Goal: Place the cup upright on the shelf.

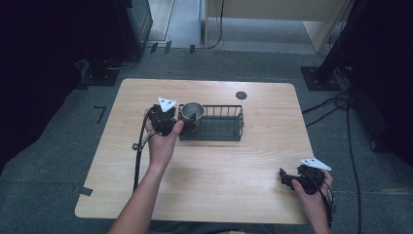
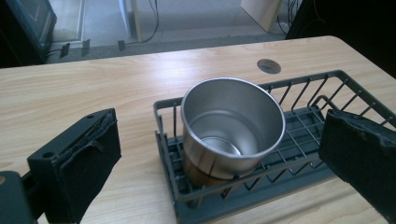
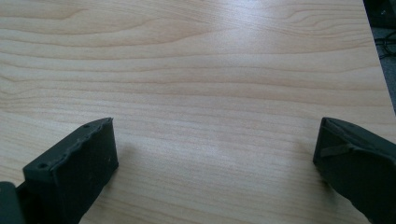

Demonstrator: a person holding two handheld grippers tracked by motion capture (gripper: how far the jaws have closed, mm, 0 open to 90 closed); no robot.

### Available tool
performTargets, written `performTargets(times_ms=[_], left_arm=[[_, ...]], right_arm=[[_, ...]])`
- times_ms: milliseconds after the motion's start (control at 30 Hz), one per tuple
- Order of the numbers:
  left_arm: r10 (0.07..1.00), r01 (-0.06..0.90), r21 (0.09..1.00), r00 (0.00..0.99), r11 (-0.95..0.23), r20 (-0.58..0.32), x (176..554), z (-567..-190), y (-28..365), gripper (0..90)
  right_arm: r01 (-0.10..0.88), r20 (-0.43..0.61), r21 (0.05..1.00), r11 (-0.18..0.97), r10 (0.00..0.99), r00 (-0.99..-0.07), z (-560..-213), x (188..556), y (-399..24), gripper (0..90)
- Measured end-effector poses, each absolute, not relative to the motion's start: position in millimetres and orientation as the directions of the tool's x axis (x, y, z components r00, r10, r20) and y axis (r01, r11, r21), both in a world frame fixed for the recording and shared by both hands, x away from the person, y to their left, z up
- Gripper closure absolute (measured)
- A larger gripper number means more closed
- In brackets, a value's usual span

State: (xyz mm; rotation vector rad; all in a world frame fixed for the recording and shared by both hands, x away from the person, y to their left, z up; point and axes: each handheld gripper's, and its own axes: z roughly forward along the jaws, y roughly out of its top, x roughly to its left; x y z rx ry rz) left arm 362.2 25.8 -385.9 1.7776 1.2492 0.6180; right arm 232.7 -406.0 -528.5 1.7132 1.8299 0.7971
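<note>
One item racked: steel cup (image 2: pixel 232 130) upright at wire dish rack's (image 2: pixel 299 161) near end.
Left gripper (image 2: pixel 219 158): spread, clear of cup.
Right gripper (image 3: pixel 215 163): spread, empty, over table (image 3: pixel 196 70).
Remaining: likely nothing.

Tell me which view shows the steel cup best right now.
The left gripper view: the steel cup is close, tilted in the wire rack's end, its empty inside visible. The high view shows it small, beside the left gripper. The right gripper view faces bare table.

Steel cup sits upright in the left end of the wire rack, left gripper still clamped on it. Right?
Not clamped. In the left gripper view the left gripper has its jaws wide apart, clear of the steel cup. The cup does stand upright in the left end of the wire rack.
</note>
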Motion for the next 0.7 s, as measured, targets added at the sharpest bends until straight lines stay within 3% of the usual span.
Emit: performTargets(times_ms=[700], left_arm=[[0.948,0.493,0.864,0.313,-0.103,-0.065,321,-408,87,0.0]], right_arm=[[0.700,0.029,0.713,0.033,0.997,-0.077,-529,233,-406,0.0]])
